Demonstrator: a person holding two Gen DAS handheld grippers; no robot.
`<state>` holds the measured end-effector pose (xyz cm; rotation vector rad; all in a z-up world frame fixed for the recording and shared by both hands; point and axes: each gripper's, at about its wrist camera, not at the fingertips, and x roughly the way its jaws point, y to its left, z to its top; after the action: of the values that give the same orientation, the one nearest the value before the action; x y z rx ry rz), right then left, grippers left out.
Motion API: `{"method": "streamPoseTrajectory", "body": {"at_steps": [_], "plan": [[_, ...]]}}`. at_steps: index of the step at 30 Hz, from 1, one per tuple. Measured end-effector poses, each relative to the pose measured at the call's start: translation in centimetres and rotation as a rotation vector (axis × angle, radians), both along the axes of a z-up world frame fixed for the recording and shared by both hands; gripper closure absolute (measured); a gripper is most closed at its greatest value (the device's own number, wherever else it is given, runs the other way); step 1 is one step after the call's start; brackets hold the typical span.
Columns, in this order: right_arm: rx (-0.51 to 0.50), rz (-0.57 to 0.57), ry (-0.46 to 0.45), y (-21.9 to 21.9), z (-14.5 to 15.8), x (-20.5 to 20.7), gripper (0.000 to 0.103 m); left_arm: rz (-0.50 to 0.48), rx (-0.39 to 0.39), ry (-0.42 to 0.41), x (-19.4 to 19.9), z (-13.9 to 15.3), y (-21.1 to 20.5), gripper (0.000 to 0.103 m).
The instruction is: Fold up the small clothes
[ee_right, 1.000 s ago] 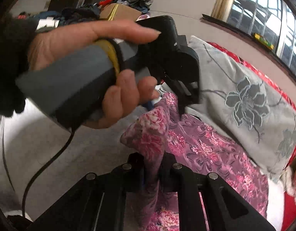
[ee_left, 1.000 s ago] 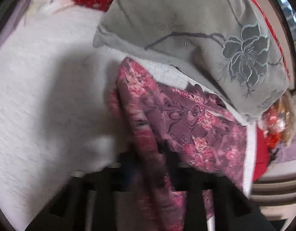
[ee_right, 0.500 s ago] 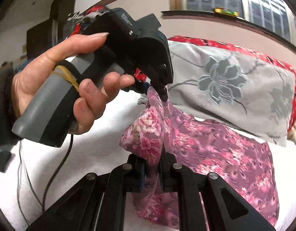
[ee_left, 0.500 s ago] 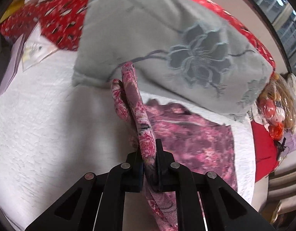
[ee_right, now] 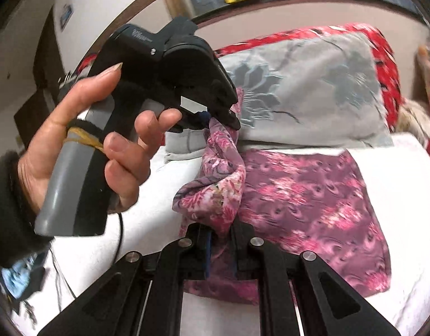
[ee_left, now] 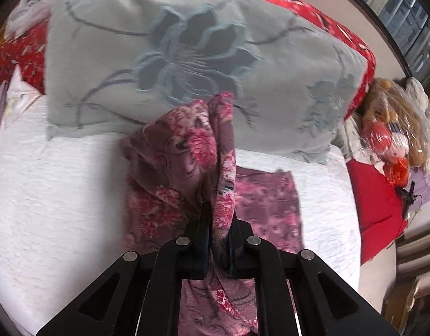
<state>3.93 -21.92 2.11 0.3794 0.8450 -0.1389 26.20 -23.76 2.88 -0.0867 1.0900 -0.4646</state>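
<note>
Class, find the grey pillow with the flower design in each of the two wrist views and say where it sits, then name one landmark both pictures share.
Left wrist view: the grey pillow fills the upper middle, behind the lifted floral garment.
Right wrist view: the pillow lies upper right of centre, beyond the garment, partly hidden by the left gripper.
Shared landmark: the red patterned bedding behind the pillow.

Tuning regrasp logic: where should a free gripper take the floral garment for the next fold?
Grip the floral garment at its far flat corner near the grey pillow, coming from above: that edge lies flat and free on the white bedspread.
</note>
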Motion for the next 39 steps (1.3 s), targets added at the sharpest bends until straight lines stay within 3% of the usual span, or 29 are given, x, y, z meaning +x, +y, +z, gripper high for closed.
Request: {"method": "streamPoseTrajectory", "body": {"at_steps": [9,14,18,20,22,25,28,30,32,34,36,39], "plan": [[0.136,-0.165,0.009,-6.9,-1.2,-3.3,0.093,-0.078,0.039,0.050,0.6,-4.0,-8.9,0.095],[0.244,-0.267,0.058,-10.2,-3.7,-5.3,0.093,-0.107,0.087,0.103,1.7,-8.1,-12.6,0.093],[0.348,-0.347,0.135,-12.1,-7.0,-6.5,0.093,-0.124,0.050,0.181,2.3,-10.5,-13.3,0.083],[0.393,-0.382,0.181,-12.9,-8.8,-7.0,0.092,-0.134,-0.024,0.185,2.8,-10.0,-12.3,0.082],[0.443,-0.403,0.208,-13.6,-9.8,-7.3,0.083,-0.127,-0.075,0.159,3.3,-8.8,-10.5,0.082],[0.454,-0.376,0.214,-14.2,-9.2,-7.5,0.076,-0.074,-0.140,0.100,4.2,-6.6,-5.8,0.073],[0.417,-0.370,0.159,-15.8,-6.5,-8.4,0.072,-0.013,-0.101,0.033,4.9,-6.1,-1.1,0.058],[0.364,-0.405,0.087,-17.1,-4.5,-8.2,0.057,0.038,-0.041,0.030,5.6,-7.5,1.4,0.058],[0.306,-0.404,0.039,-18.8,-3.1,-5.9,0.040,0.071,-0.054,0.099,6.2,-9.6,2.8,0.058],[0.317,-0.378,0.055,-20.0,-3.5,-2.5,0.040,0.092,-0.087,0.157,6.3,-11.5,3.4,0.058],[0.362,-0.329,0.116,-21.0,-5.5,1.9,0.039,0.099,-0.102,0.185,6.5,-12.4,3.4,0.058],[0.334,-0.356,0.230,-21.5,-9.2,6.5,0.039,0.083,-0.126,0.192,6.6,-13.2,3.8,0.058]]}}
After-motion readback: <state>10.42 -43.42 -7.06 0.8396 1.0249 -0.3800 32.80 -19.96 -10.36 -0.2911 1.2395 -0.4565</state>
